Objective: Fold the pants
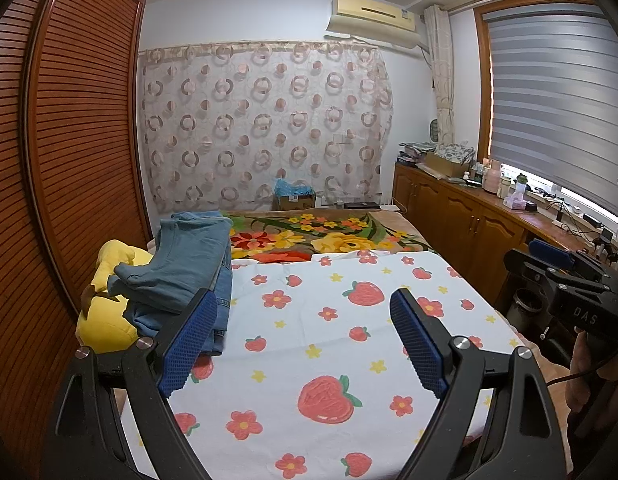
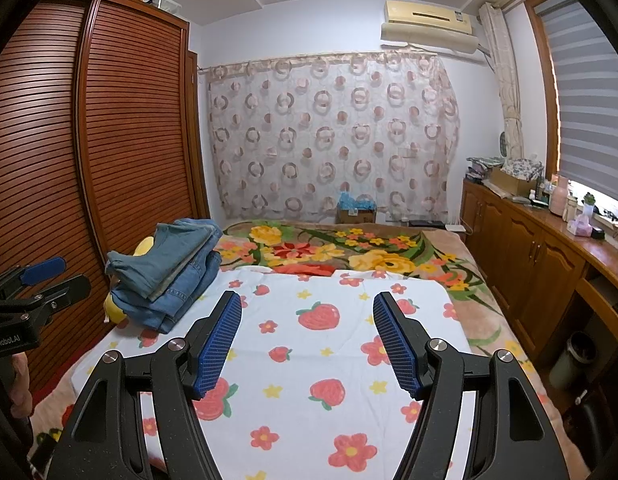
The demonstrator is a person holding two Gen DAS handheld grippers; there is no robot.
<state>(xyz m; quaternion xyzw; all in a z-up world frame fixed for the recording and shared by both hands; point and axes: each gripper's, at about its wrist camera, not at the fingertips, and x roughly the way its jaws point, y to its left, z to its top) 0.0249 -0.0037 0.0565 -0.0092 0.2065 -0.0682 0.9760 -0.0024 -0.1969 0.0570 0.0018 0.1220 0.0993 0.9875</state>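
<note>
Both grippers hung over the strawberry sheet (image 1: 329, 344) with nothing in them. The left gripper (image 1: 301, 320) and the right gripper (image 2: 307, 320) had their fingers spread wide. The pants (image 2: 169, 272) lay stacked at the sheet's left edge, partly on a yellow toy (image 1: 105, 320).

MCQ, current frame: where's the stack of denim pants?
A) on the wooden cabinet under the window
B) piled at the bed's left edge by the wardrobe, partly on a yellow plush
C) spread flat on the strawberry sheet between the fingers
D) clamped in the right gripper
B: the denim pants sit piled at the bed's left edge beside the wardrobe, partly over a yellow plush; left gripper and right gripper are open and hold nothing.
</note>
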